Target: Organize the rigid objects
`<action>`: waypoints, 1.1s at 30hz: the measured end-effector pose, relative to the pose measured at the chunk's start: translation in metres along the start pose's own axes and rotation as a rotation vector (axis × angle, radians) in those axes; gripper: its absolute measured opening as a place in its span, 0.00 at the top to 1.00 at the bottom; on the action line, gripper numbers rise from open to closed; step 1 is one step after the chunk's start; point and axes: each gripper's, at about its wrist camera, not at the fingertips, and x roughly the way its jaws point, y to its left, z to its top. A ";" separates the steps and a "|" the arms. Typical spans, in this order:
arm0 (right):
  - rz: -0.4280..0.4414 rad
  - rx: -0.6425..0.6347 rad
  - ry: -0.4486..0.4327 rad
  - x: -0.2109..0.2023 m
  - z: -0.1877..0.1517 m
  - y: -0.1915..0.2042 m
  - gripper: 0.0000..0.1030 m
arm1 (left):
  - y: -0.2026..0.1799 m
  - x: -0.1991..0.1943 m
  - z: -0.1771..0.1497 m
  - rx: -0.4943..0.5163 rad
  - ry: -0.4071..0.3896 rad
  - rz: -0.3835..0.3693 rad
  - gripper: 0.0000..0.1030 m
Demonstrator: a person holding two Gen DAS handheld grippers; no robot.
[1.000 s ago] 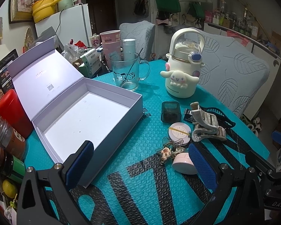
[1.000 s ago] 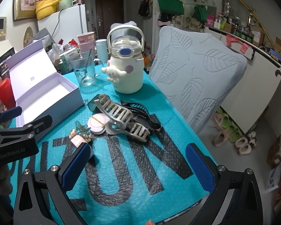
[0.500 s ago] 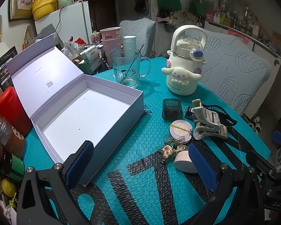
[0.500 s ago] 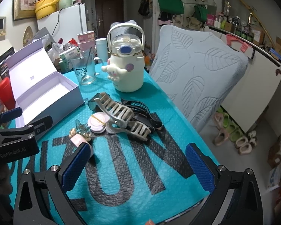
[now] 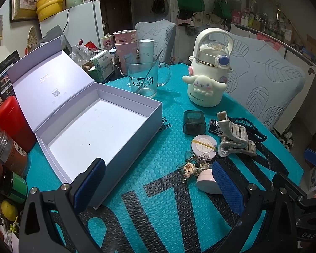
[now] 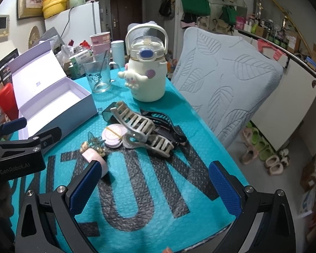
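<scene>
- Left gripper (image 5: pixel 158 179) spread wide, empty, low over the teal mat (image 5: pixel 149 168); one blue pad (image 5: pixel 90 183) just in front of the near corner of the open white box (image 5: pixel 94 130), the other beside the pink round case (image 5: pixel 206 181).
- Right gripper (image 6: pixel 151 181) likewise parted and empty, well right of the box, pointed across the mat's black lettering.
- Box itself: lid tipped back, inside bare and white.
- Right of the box, a tight cluster: dark smoky square container (image 5: pixel 193 122) nearest it, round white compact (image 5: pixel 203 146) with a yellow band just in front of that, beige claw clip (image 6: pixel 141 128) lying over a black hair clip (image 6: pixel 168 126).
- Charm keychain (image 5: pixel 191 166) touching the compact and the pink case.
- Beyond the cluster, upright: cream Cinnamoroll bottle (image 5: pixel 208 80).
- Behind the box's far corner: glass mug (image 5: pixel 145 78) with a stirrer inside.
</scene>
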 end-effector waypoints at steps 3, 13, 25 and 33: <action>0.004 -0.008 0.000 0.001 0.001 0.003 0.00 | 0.001 0.000 0.000 -0.004 0.001 0.003 0.00; 0.023 -0.038 -0.006 0.000 0.003 0.009 0.00 | 0.008 -0.003 0.001 -0.022 -0.003 0.010 0.00; 0.038 -0.044 -0.022 0.004 -0.002 0.011 0.00 | 0.016 0.002 -0.004 -0.040 0.007 0.011 0.00; 0.080 -0.073 0.024 0.023 -0.018 0.014 0.00 | 0.016 0.023 -0.018 -0.051 0.076 -0.027 0.00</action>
